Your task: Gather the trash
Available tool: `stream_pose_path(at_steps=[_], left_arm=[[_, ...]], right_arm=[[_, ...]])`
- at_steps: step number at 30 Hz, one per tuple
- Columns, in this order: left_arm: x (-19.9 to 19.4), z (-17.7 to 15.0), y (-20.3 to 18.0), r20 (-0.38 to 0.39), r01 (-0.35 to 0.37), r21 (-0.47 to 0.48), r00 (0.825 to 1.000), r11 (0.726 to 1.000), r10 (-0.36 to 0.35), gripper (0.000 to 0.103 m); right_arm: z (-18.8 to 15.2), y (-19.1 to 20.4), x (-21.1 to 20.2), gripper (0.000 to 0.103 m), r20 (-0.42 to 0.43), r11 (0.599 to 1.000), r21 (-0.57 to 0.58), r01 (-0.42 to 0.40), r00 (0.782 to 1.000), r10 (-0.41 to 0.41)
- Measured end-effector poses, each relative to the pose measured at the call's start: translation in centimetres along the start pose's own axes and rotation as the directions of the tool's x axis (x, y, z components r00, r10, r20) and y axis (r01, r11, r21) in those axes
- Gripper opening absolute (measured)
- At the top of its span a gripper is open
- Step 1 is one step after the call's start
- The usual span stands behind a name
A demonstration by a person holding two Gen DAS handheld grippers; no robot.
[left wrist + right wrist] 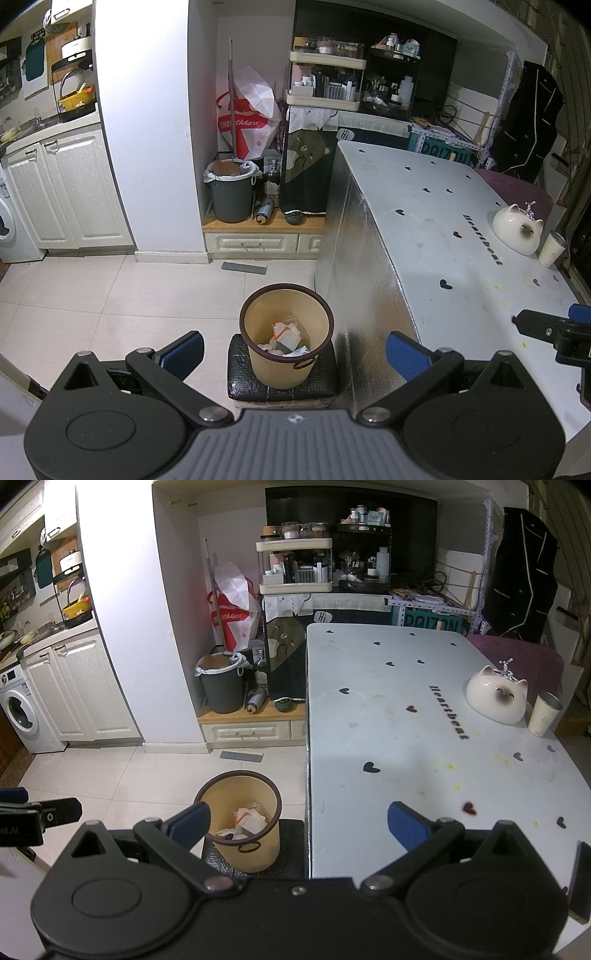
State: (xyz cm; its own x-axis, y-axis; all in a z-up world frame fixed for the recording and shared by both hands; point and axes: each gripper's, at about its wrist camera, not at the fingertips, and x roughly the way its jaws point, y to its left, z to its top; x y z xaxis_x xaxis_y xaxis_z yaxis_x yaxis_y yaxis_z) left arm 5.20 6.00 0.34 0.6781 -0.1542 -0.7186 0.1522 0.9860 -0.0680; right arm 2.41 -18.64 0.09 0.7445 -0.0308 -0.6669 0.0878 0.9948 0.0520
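A tan waste bin (286, 332) with a dark rim stands on a black stool (280, 387) beside the white table (443, 229). Crumpled paper and plastic trash (286, 338) lies inside it. My left gripper (293, 350) hangs open above the bin, nothing between its blue pads. In the right wrist view the same bin (240, 827) sits at lower left with the trash (245, 821) inside, and my right gripper (299, 825) stands open over the table's near left edge, empty. Each gripper's tip shows at the edge of the other's view.
A cat-shaped ceramic bowl (495, 696) and a paper cup (543, 714) stand at the table's right side. A grey lined bin (231, 192), a red-and-white bag (247, 118) and shelves (325, 77) fill the alcove behind. Kitchen cabinets (66, 192) and a washing machine (18, 710) stand at left.
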Motion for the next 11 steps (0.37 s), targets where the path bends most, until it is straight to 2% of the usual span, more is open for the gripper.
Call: stream_pose_path(at_steps=[11], left_arm=[[-0.16, 0.24, -0.04, -0.002, 0.004, 0.008, 1.000, 1.000, -0.004, 0.103]], right_arm=[[0.13, 0.35, -0.23, 0.103, 0.000, 1.000, -0.001, 0.002, 1.000, -0.002]])
